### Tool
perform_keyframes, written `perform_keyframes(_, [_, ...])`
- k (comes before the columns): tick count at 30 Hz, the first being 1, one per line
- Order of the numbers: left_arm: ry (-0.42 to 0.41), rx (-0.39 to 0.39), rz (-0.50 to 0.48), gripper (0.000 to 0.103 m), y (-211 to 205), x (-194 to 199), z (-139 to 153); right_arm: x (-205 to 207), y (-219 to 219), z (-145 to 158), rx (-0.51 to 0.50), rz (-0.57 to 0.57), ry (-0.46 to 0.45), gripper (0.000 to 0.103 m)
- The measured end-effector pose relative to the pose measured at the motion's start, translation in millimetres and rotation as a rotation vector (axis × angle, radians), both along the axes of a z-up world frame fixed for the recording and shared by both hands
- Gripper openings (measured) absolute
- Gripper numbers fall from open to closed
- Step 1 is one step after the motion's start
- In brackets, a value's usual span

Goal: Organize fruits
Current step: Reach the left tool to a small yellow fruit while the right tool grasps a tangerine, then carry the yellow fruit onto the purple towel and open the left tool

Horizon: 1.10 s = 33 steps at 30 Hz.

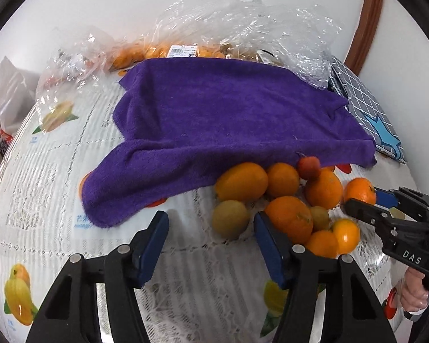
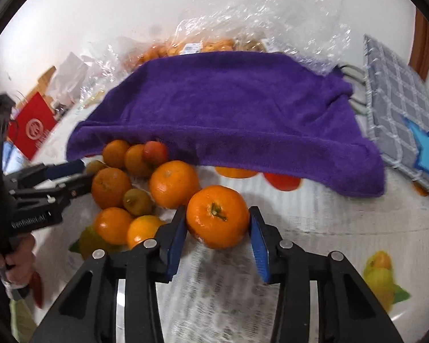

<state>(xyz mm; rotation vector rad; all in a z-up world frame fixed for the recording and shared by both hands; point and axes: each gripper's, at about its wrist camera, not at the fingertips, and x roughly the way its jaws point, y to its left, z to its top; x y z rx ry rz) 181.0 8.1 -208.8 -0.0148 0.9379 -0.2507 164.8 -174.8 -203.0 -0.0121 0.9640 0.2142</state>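
Note:
A pile of oranges, small green-yellow fruits and one small red fruit lies on the table at the front edge of a purple towel. My left gripper is open and empty, just left of the pile. My right gripper is shut on an orange, its blue pads touching both sides, right of the pile. In the left wrist view the right gripper shows at the right by an orange. The towel fills the right wrist view's middle.
Clear plastic bags holding more fruit lie behind the towel. A grey checked pouch with a blue star lies to the right. A red bag stands at the far left. The table carries a fruit-print cover.

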Motion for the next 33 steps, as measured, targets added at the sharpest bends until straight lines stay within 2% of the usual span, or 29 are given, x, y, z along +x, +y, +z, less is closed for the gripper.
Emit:
perform_keyframes(2, [0.0,0.007,0.0,0.043,-3.3,1.2,-1.2,-2.6,-4.4,1.4,-0.012,-0.009,0.003,0.042])
perform_keyframes(3, [-0.009,0.012,-0.005,0.032,-4.7,0.8,-1.4,-4.5,-9.7,1.3,-0.005,-0.019,0.009,0.042])
perform_keyframes(5, [-0.011,0.019,-0.006,0.025,-5.2,0.5,-1.3,-6.8,-16.2,1.3,0.005,-0.026,0.015,0.042])
perform_keyframes(7, [0.0,-0.009,0.005,0.025,-0.7,0.5,-0.4,-6.7,-19.1,0.6,0.008,-0.028,0.018,0.049])
perform_keyframes(9, [0.008,-0.03,0.02,0.025,5.8,-0.1,1.7,-5.3,-19.2,-2.1,0.01,-0.037,0.017,0.05])
perform_keyframes(10, [0.006,-0.026,0.032,0.025,9.1,-0.9,4.2,-4.3,-18.3,-3.3,0.01,-0.043,0.009,0.048])
perform_keyframes(11, [0.004,-0.023,0.038,0.025,12.1,-2.3,6.0,-4.1,-16.7,-3.7,0.007,-0.047,0.0,0.042])
perform_keyframes(15, [0.009,-0.011,0.068,0.025,22.0,-5.6,13.3,-2.9,-14.2,-0.6,0.009,-0.041,-0.021,0.041])
perform_keyframes(23, [-0.045,-0.045,0.105,0.025,37.2,0.5,46.9,-4.7,-16.4,37.8,0.01,-0.06,-0.091,0.041])
perform_keyframes(28, [-0.091,-0.034,0.125,0.025,40.8,23.0,76.9,10.8,-20.6,64.5,-0.017,-0.098,-0.125,0.041])
perform_keyframes(33, [-0.14,-0.041,0.115,0.025,35.2,51.3,95.4,35.9,-30.2,82.1,0.0,-0.148,-0.155,0.041])
